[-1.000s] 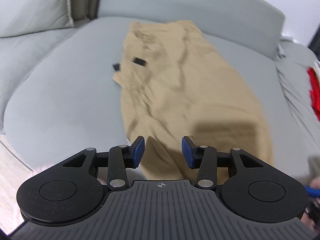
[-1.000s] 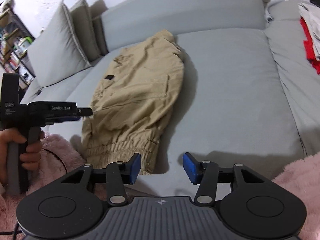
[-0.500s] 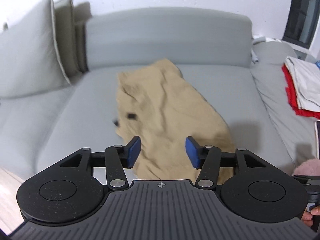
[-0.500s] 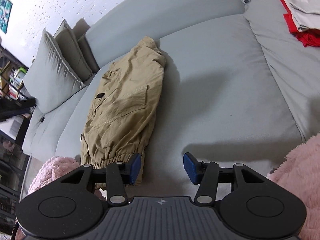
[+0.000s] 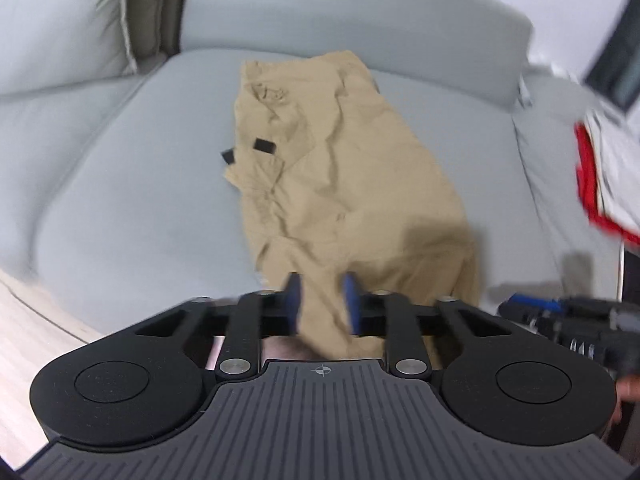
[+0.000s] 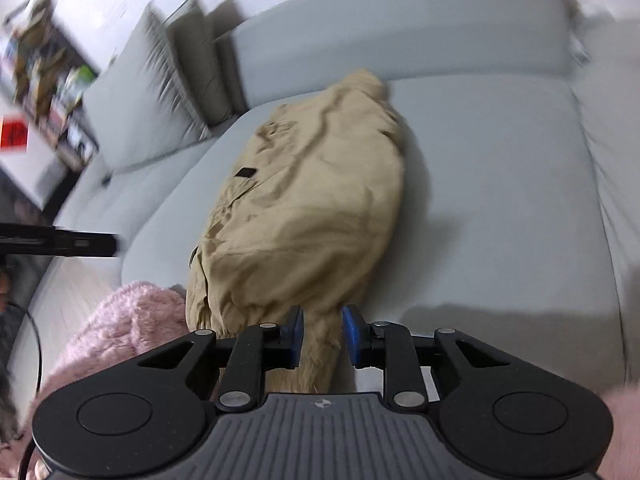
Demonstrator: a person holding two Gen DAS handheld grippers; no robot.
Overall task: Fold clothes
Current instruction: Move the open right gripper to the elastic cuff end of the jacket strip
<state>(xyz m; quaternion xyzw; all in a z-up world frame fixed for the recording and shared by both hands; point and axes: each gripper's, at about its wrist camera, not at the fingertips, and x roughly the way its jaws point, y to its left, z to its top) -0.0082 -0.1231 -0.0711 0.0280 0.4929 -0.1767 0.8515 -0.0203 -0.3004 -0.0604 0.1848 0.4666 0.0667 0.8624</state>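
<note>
Tan cargo trousers (image 5: 344,168) lie lengthwise on the grey sofa seat (image 5: 132,184), waist end far, cuffs near the front edge. My left gripper (image 5: 322,304) is shut on the near cuff fabric, which bunches between its blue pads. In the right wrist view the same trousers (image 6: 312,208) fill the middle. My right gripper (image 6: 322,338) is shut on the other near cuff end, cloth hanging between its pads. The right gripper also shows at the right edge of the left wrist view (image 5: 560,312).
Grey cushions (image 5: 60,20) lean at the sofa's back left. A red and white stack of clothes (image 5: 604,176) lies on the right seat. A pink fluffy sleeve (image 6: 120,328) is at lower left in the right wrist view. A shelf (image 6: 36,80) stands far left.
Both grippers, open and apart from the trousers before, have come down to the near cuffs and closed on the fabric. The cuff end is now lifted and bunched.
</note>
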